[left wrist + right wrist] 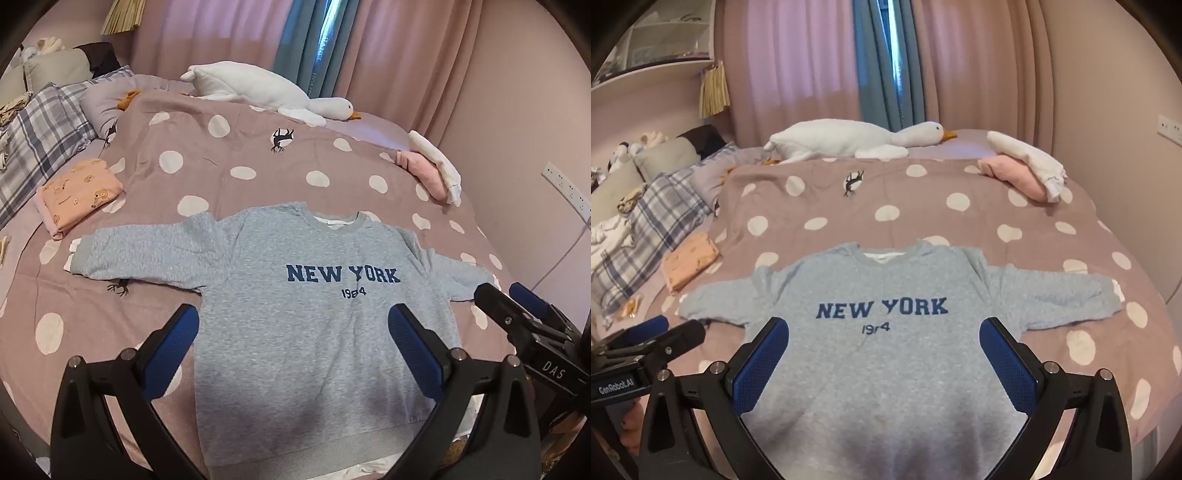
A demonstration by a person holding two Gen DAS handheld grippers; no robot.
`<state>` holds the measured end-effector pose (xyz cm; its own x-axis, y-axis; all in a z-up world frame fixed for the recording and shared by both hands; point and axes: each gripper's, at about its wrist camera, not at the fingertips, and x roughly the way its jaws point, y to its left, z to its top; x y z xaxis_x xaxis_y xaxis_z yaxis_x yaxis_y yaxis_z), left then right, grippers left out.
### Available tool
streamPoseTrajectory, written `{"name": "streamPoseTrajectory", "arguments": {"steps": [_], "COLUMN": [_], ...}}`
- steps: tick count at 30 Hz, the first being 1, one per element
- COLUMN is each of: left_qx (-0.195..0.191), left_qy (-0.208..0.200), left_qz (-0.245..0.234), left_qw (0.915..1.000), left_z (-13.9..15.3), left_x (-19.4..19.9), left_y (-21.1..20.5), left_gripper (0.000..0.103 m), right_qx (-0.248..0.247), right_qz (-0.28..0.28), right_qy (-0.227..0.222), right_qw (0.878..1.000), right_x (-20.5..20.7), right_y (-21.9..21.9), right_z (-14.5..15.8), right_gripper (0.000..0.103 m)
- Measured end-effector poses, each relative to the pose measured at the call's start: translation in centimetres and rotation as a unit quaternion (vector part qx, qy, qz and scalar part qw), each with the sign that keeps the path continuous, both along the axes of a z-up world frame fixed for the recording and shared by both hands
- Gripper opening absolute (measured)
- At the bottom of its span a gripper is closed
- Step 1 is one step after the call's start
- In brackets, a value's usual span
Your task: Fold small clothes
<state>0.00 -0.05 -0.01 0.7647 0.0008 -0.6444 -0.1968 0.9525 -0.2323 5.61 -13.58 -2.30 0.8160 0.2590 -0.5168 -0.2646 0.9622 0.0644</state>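
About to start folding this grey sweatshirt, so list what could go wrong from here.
1. The sweatshirt lies on a loose polka-dot cover; a deep pinch by the open left gripper or right gripper might catch both.
2. The sleeve is rumpled, so a fold may come out uneven.

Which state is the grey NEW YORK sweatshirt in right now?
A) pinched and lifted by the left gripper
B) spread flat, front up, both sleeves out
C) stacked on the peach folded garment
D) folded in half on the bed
B: the grey sweatshirt lies flat with its print showing and sleeves out to each side; left gripper and right gripper are both open above it.
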Motion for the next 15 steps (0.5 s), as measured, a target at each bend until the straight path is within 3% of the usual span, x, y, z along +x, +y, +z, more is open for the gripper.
{"name": "streamPoseTrajectory", "arguments": {"steps": [15], "left_qx": [0.002], "left_qy": [-0.002], "left_qz": [-0.01], "left_qw": [0.9999], "left_z": [0.21], "left_x": [-0.3], "left_y": [-0.2], "left_gripper": [0.103], "right_qx": [0.007], "right_qz": [0.022], "right_qy": [0.001], "right_qw": [1.0], "right_x": [0.04], "right_y": [0.42], "right_z": [-0.11], "right_gripper": [0.102]}}
